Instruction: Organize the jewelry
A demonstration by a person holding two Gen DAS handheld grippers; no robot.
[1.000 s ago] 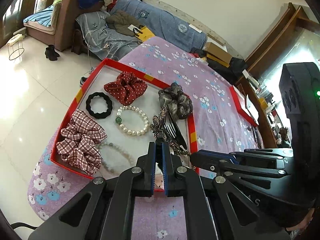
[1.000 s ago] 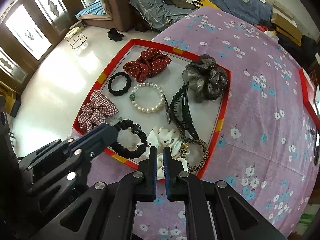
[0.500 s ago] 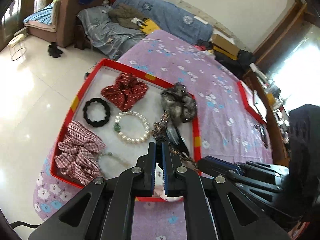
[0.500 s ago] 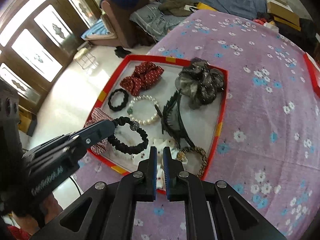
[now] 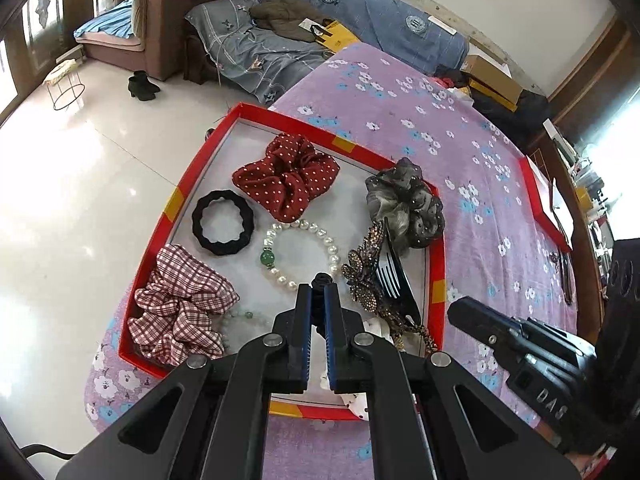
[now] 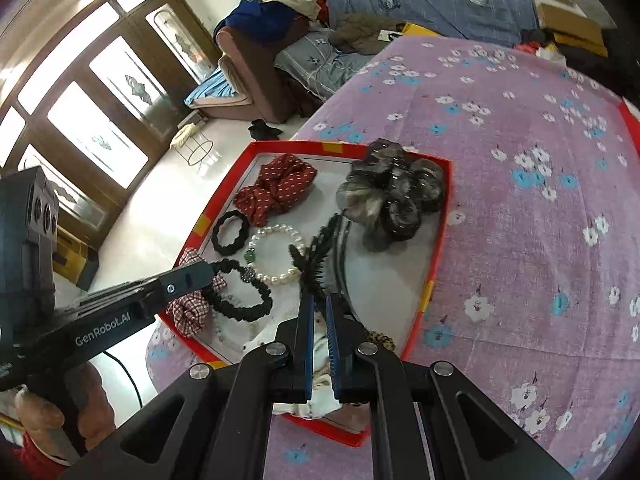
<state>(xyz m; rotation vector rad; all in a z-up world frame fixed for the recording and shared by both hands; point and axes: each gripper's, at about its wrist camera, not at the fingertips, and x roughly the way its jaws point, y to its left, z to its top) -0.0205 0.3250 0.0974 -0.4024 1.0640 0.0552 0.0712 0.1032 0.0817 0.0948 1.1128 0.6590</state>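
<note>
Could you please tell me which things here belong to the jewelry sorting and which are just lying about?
Job: red tray, pearl bracelet, black braided band in the left tongs, butterfly clip, red dotted scrunchie.
Lying about: black boots, cardboard box, blue bedding, wire stool.

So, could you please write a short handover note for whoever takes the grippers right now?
Left gripper: shut on the black braided hair band, held above the red-rimmed tray.
Right gripper: shut, apparently empty, over the tray's near edge.
In the tray: white pearl bracelet, red dotted scrunchie, grey scrunchie, checked scrunchie.
Done: those pieces laid out.
Left: set the braided band down.
</note>
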